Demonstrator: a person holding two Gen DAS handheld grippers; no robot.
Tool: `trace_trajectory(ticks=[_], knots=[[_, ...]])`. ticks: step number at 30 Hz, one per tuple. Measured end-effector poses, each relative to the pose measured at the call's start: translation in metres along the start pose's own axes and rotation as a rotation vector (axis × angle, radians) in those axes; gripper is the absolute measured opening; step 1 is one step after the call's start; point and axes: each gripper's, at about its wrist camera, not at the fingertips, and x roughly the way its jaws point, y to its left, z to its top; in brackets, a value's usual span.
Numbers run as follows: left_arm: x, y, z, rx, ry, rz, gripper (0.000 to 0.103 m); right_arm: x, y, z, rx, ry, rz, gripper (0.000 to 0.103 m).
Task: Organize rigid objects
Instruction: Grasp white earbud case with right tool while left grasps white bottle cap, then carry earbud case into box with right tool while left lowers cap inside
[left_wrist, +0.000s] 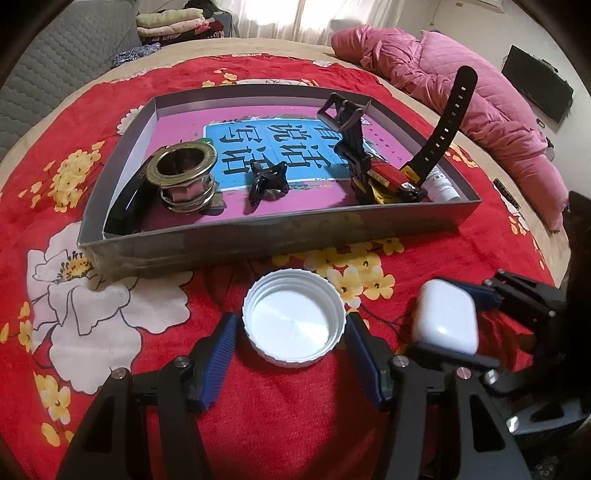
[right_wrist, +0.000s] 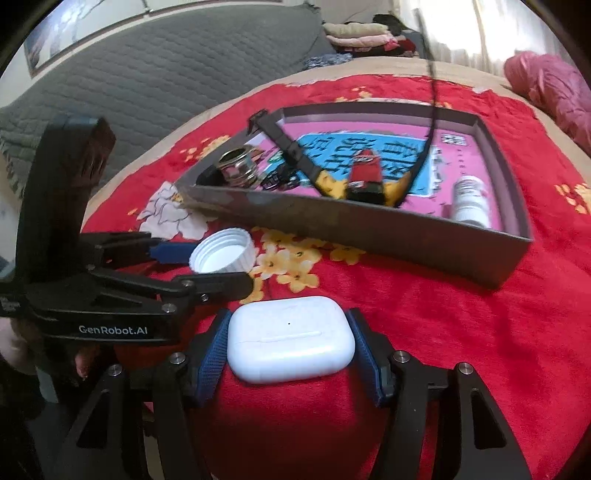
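Observation:
A white screw cap (left_wrist: 293, 325) lies mouth-up on the red flowered blanket. My left gripper (left_wrist: 291, 332) straddles it, its blue pads (left_wrist: 221, 354) close beside the rim with a thin gap, so it is open. The cap (right_wrist: 223, 251) and the left gripper (right_wrist: 207, 264) also show in the right wrist view. A white earbud case (right_wrist: 291, 339) sits between the blue pads (right_wrist: 364, 354) of my right gripper (right_wrist: 290, 334), which press on its two sides. The case (left_wrist: 447, 317) shows tilted in the left wrist view, with the right gripper (left_wrist: 454, 314) around it.
A shallow grey box (left_wrist: 258, 240) stands just beyond the cap. It holds a metal threaded fitting (left_wrist: 184, 177), a small black clip (left_wrist: 267, 181), a red and yellow watch with a black strap (left_wrist: 391, 173) and a white tube (left_wrist: 443, 186). A pink quilt (left_wrist: 461, 92) lies at the back right.

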Motion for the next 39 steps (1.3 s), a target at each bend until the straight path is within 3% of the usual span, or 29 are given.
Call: trace_trajectory(ticks=[5, 20, 26, 39], knots=[[-0.006, 0.004, -0.001, -0.002, -0.008, -0.006, 0.050, -0.024, 0.000, 0.004, 0.012, -0.073, -0.030, 0.063], [-0.045, 0.010, 0.003, -0.025, -0.094, -0.054, 0.050, -0.056, -0.010, 0.015, 0.024, -0.249, -0.187, 0.063], [-0.054, 0.012, 0.014, -0.037, -0.133, -0.033, 0.050, -0.059, -0.023, 0.021, 0.062, -0.289, -0.233, 0.063], [-0.036, 0.002, 0.045, -0.019, -0.139, 0.035, 0.050, -0.047, -0.053, 0.039, 0.106, -0.338, -0.286, 0.063]])
